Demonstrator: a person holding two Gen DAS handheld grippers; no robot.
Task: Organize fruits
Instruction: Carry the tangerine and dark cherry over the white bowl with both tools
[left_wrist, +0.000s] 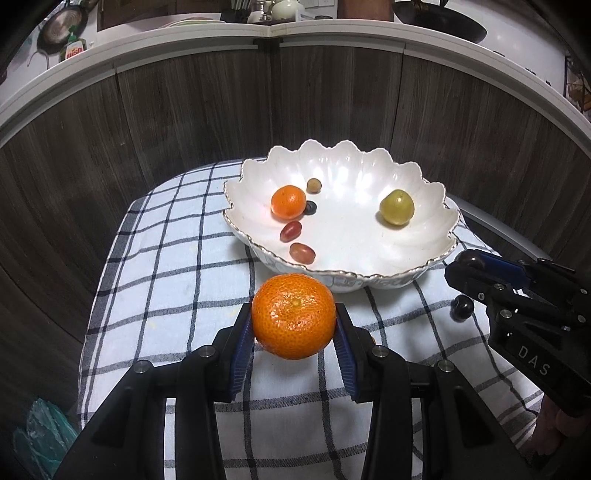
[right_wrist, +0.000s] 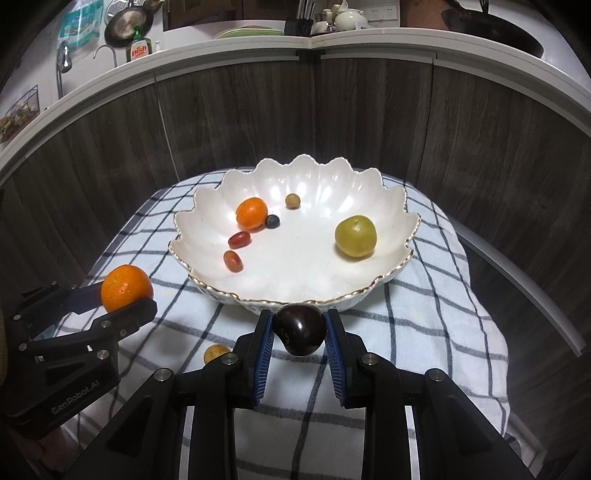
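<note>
A mandarin (left_wrist: 293, 315) sits clamped between the blue pads of my left gripper (left_wrist: 294, 319), held above the checked cloth just in front of the white scalloped bowl (left_wrist: 369, 277). My right gripper (right_wrist: 300, 330) is shut on a dark purple plum (right_wrist: 300, 328), level with the bowl's near rim (right_wrist: 258, 301). Each view shows the other gripper: the left gripper (right_wrist: 127, 295) with its mandarin (right_wrist: 126, 288), and the right gripper (left_wrist: 467, 264) at the right edge. In the bowl lie a smaller mandarin (left_wrist: 289, 202), a yellow-green fruit (left_wrist: 397, 206), two red grapes (left_wrist: 291, 230) and a dark berry (left_wrist: 310, 208).
A small yellow fruit (right_wrist: 216, 353) lies on the checked cloth (right_wrist: 424, 332) between the grippers, and a dark round fruit (left_wrist: 461, 307) lies under the right gripper. Dark wood panelling (left_wrist: 184, 122) rises behind the bowl, with a white counter ledge (left_wrist: 147, 44) above it.
</note>
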